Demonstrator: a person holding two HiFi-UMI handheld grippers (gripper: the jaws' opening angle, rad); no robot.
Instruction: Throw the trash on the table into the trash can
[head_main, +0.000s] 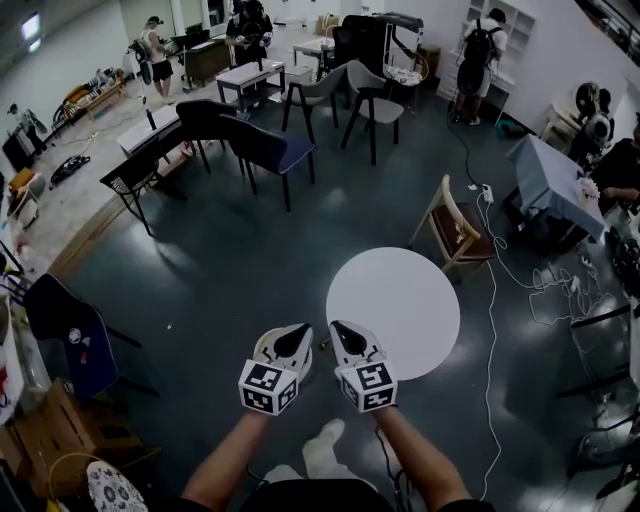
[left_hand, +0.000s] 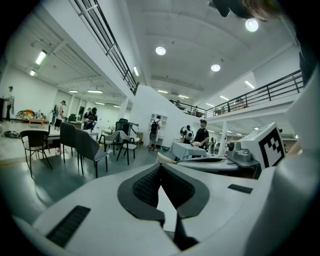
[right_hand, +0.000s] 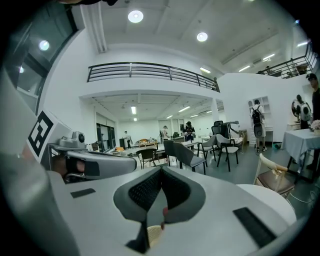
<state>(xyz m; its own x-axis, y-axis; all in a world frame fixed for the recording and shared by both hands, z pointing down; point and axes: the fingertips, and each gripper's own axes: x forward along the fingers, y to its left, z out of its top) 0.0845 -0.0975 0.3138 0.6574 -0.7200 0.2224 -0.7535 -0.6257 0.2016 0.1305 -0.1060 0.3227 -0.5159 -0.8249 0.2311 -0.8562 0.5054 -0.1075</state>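
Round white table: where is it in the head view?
The table sits right of centre, just beyond the right gripper, a wooden chair behind it.

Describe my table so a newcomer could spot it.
On the dark floor mid-room, just ahead of the left gripper and right gripper, stands the table, a wooden chair at its far edge. It alone is round and white; the other tables are rectangular.

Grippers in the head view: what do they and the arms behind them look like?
Both the left gripper and the right gripper have white rounded shells tapering to a point, black inside. Each carries a white cube with black square markers. The gripper views show dark textured pads. Forearms are bare; no sleeves show.
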